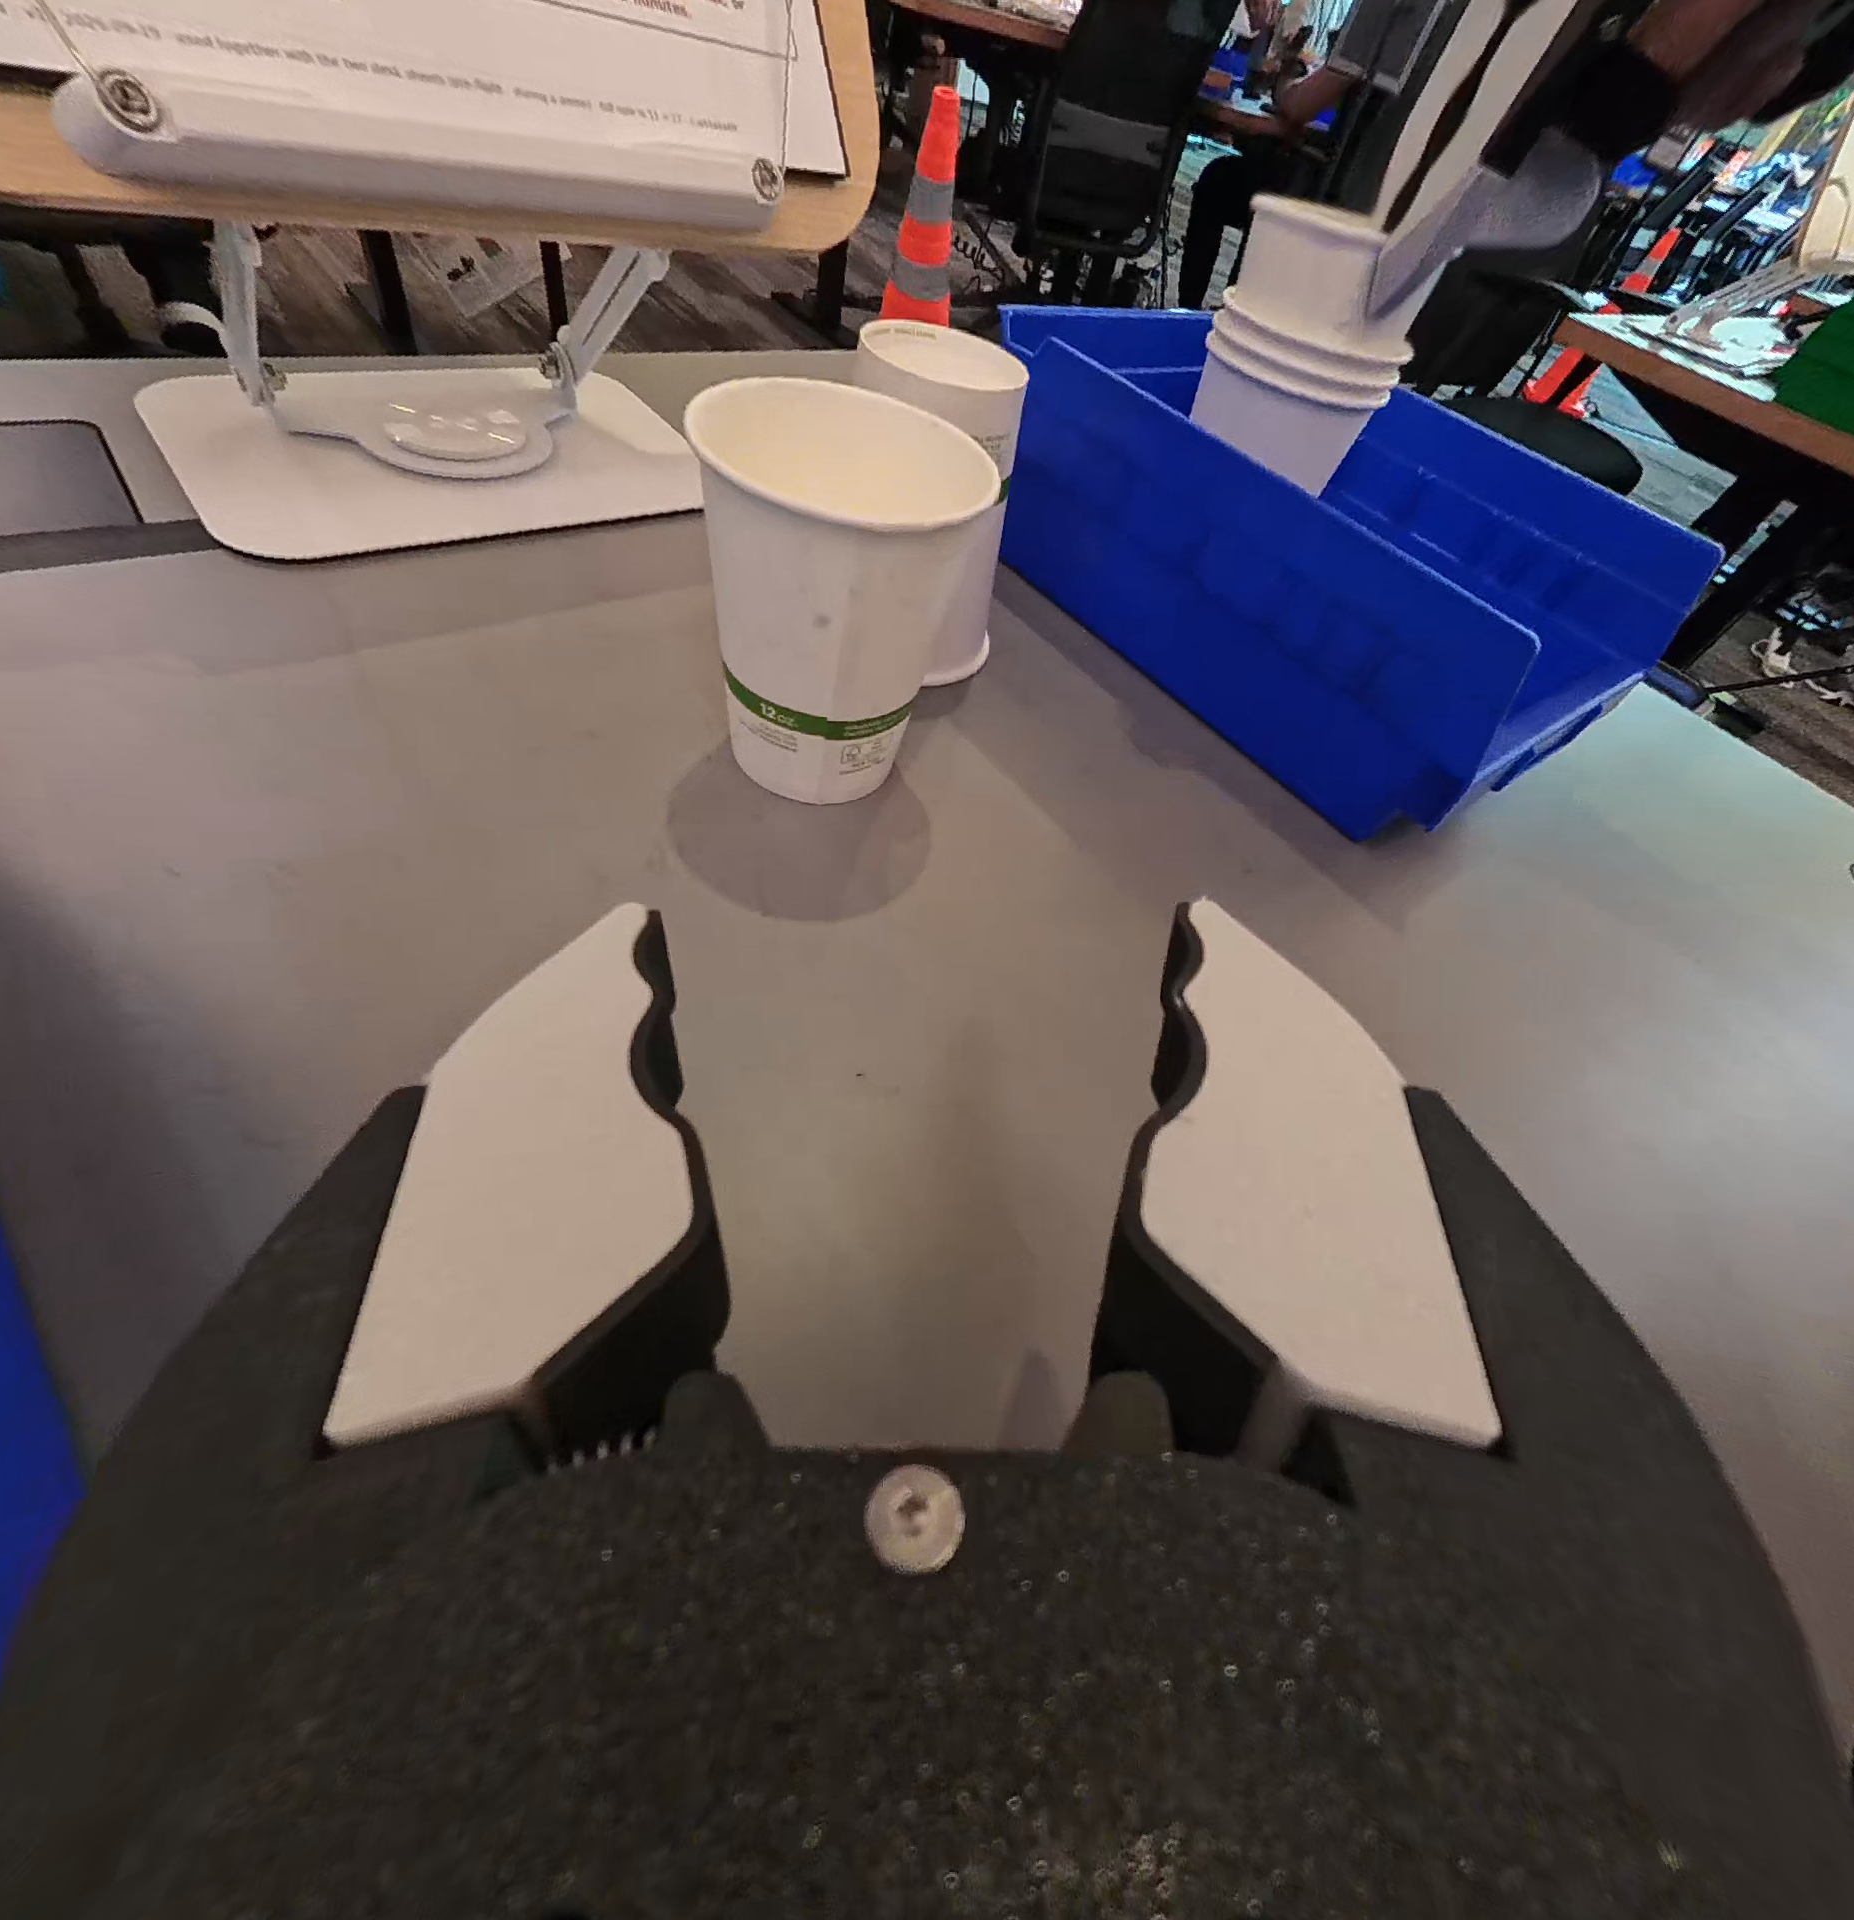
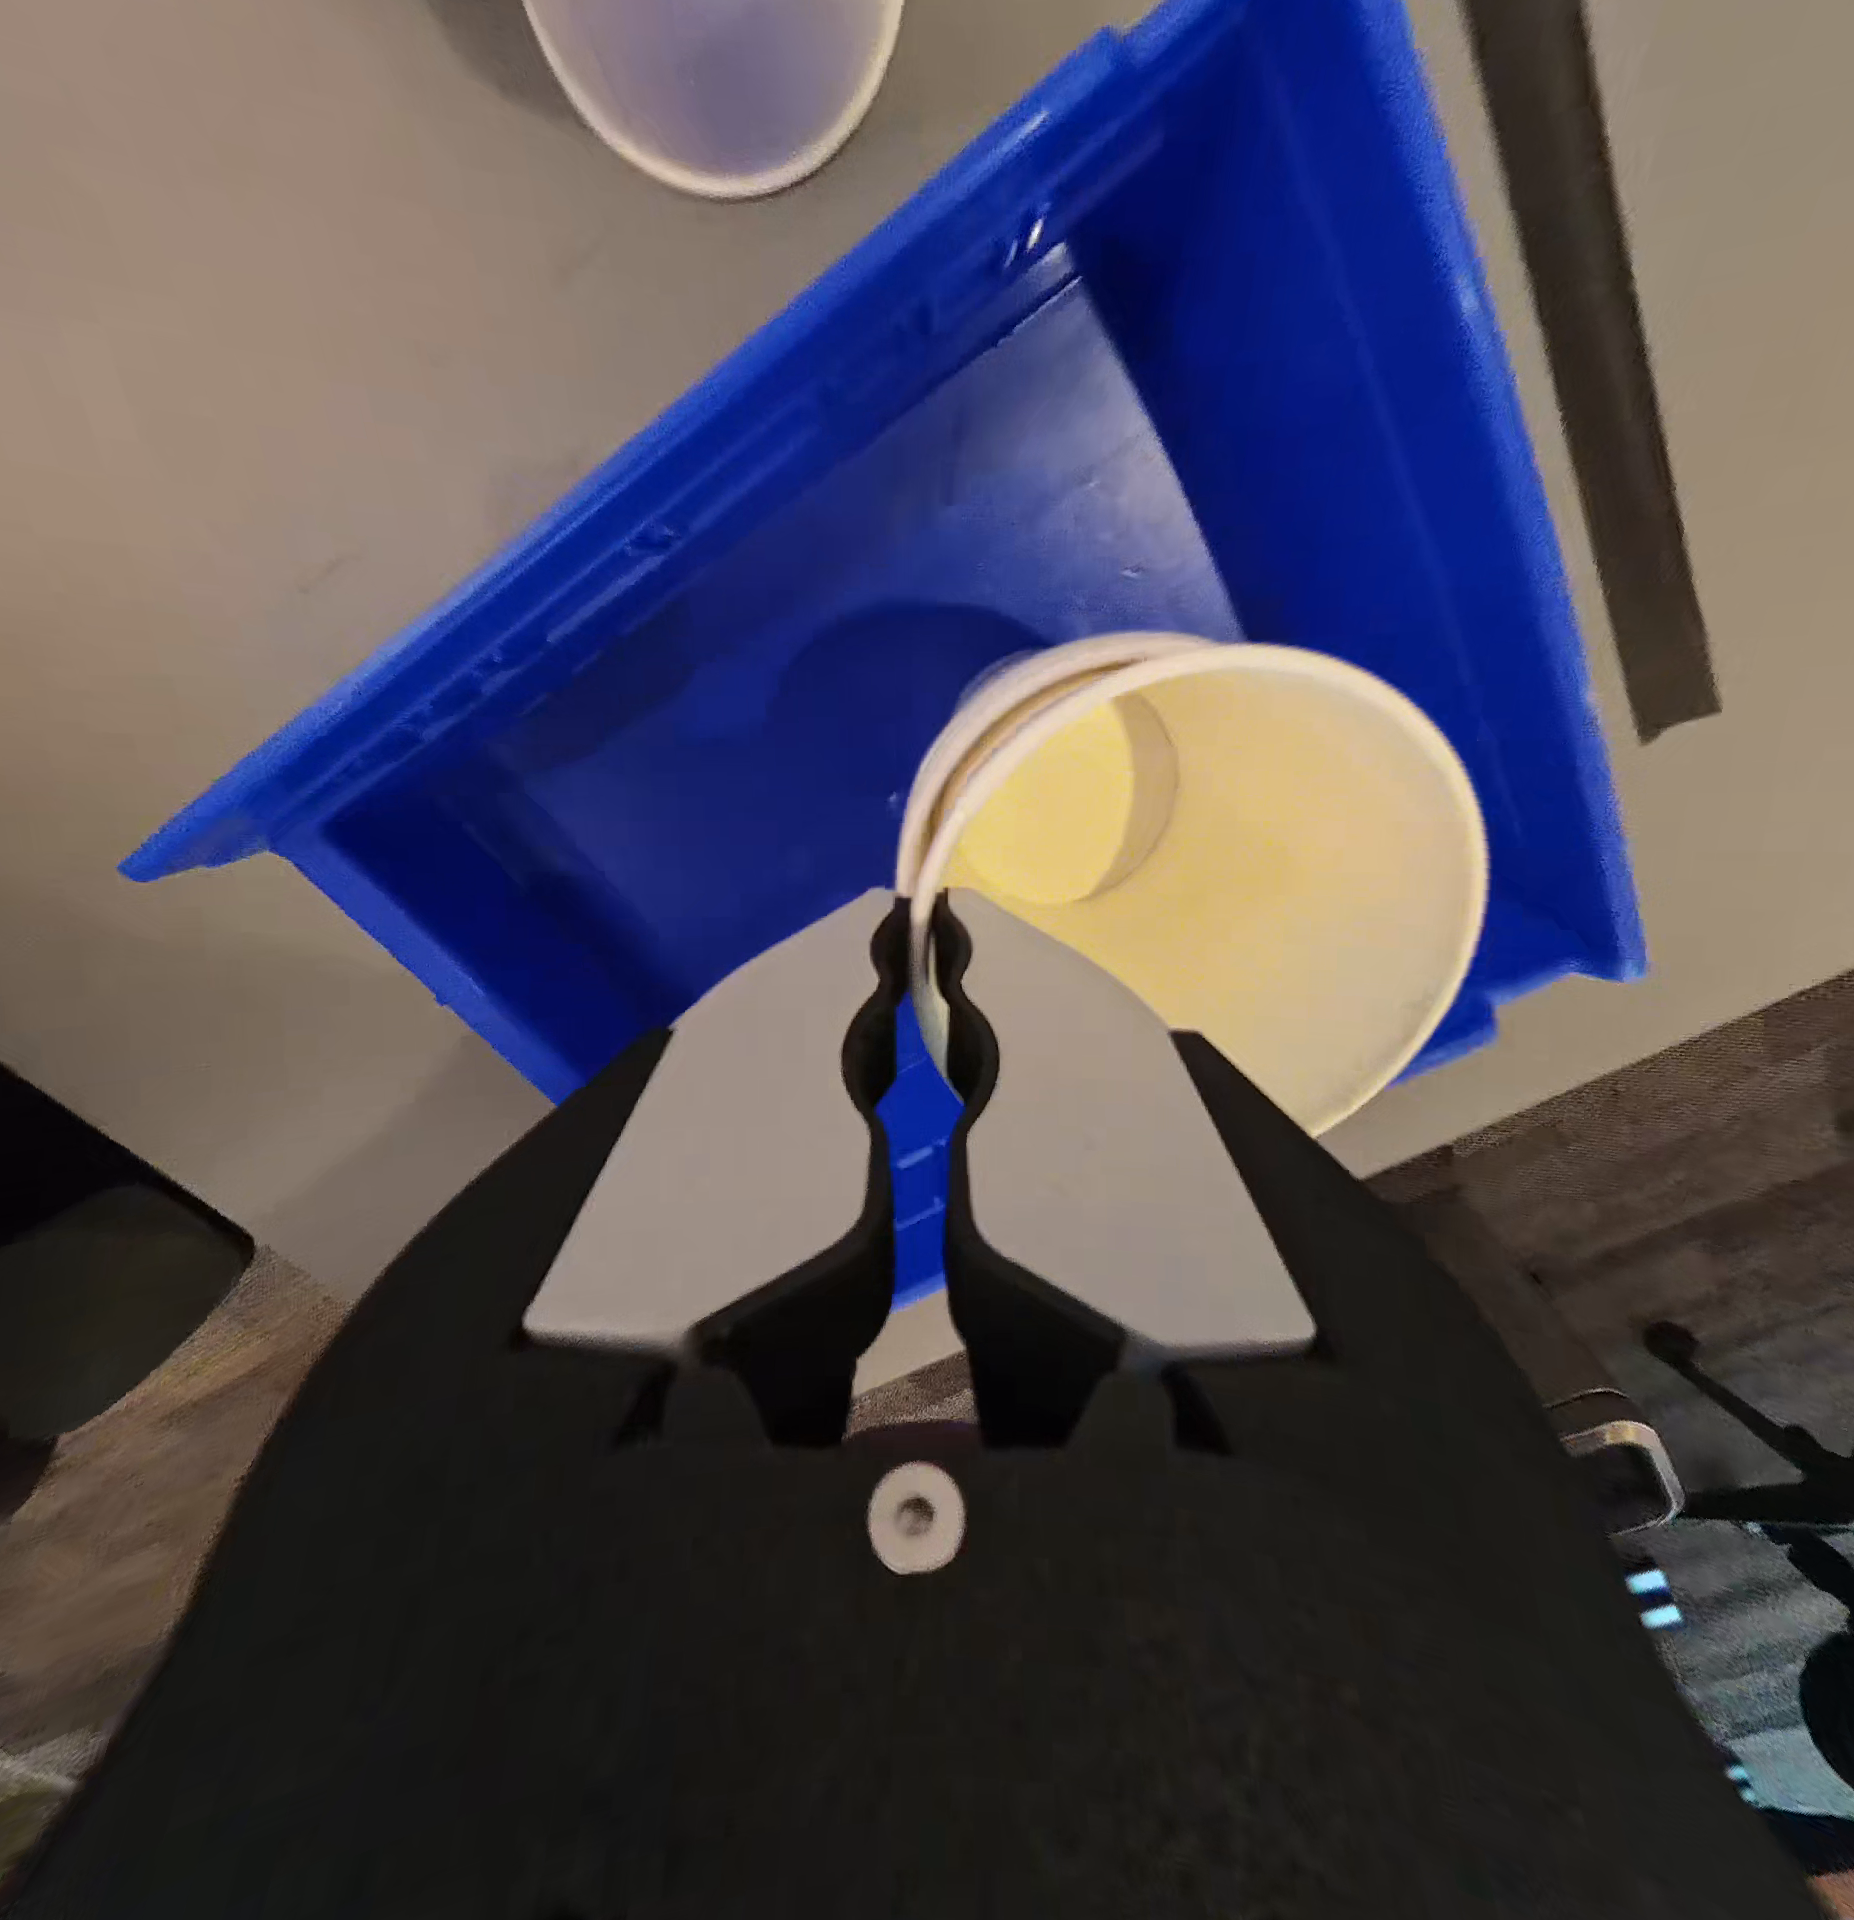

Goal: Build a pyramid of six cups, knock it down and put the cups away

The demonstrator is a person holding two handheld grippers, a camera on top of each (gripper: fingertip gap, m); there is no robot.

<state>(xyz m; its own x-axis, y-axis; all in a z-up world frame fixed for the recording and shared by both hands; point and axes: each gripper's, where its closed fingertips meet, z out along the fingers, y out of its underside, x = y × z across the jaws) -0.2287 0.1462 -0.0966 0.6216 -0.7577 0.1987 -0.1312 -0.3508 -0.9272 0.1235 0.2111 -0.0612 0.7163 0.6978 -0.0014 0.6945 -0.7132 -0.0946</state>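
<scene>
The black-and-grey left gripper (image 1: 918, 925) holds its jaws wide apart, pointing toward 12 o'clock. The matching right gripper (image 2: 925, 914) points steeply downward, jaws pinched nearly together.

Even indoor light from overhead, fairly bright. Soft round shadow under near cup (image 1: 835, 582) on grey table (image 1: 383, 831). Strong fisheye bend at edges, both views. Motion blur on right gripper (image 1: 1463, 223); bin (image 2: 694, 665) slightly soft.

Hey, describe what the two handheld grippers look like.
Both match: the left gripper and right gripper have speckled black bodies with a silver centre screw, and two tapering fingers faced in pale grey plates with wavy black inner pads. No cables show.
</scene>
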